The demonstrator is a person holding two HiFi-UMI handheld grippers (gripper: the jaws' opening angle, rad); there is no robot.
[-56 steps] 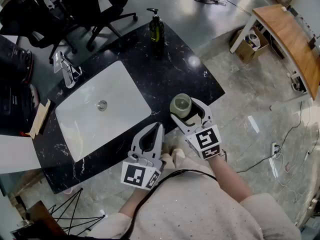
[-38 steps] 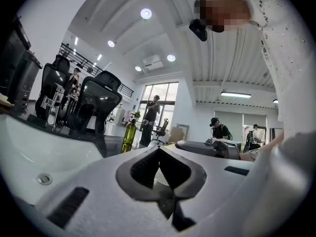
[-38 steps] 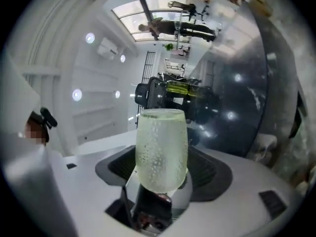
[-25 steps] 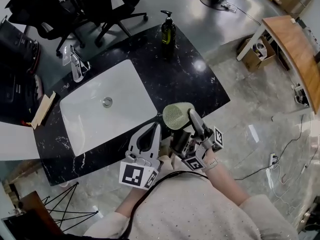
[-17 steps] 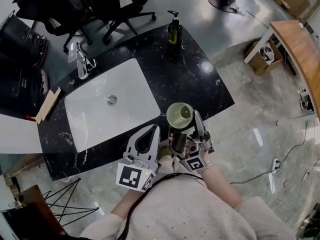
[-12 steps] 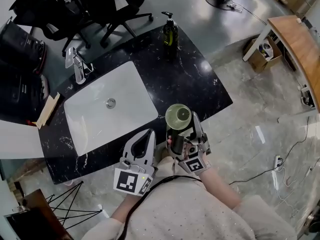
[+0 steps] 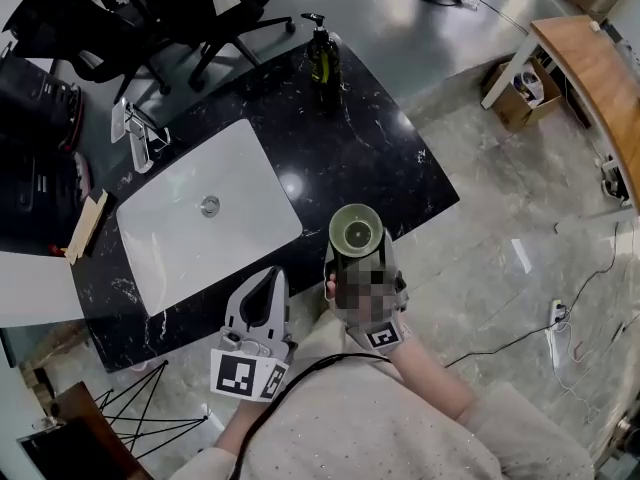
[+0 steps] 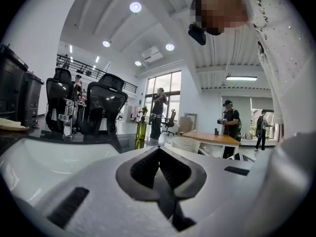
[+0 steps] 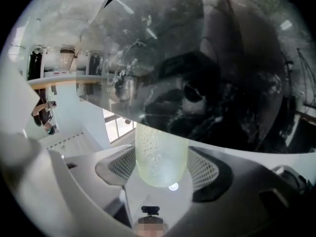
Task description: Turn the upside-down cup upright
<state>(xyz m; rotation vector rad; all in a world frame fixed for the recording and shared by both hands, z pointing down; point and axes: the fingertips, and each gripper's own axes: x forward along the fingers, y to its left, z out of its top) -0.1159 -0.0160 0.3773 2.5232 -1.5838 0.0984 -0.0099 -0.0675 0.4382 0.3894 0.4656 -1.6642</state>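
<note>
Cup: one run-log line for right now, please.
cup: off the counter, mouth seemingly up | right gripper: shut on cup | left gripper: shut, empty, at counter's front edge | step: cup not yet set down

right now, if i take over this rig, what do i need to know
Left gripper: shut, empty, at the near edge of the black counter.
Right gripper: shut on the cup, held in the air by that same edge.
Done: cup is off the counter, mouth facing up toward the head camera.
Left: set it upright on the counter and let go.
</note>
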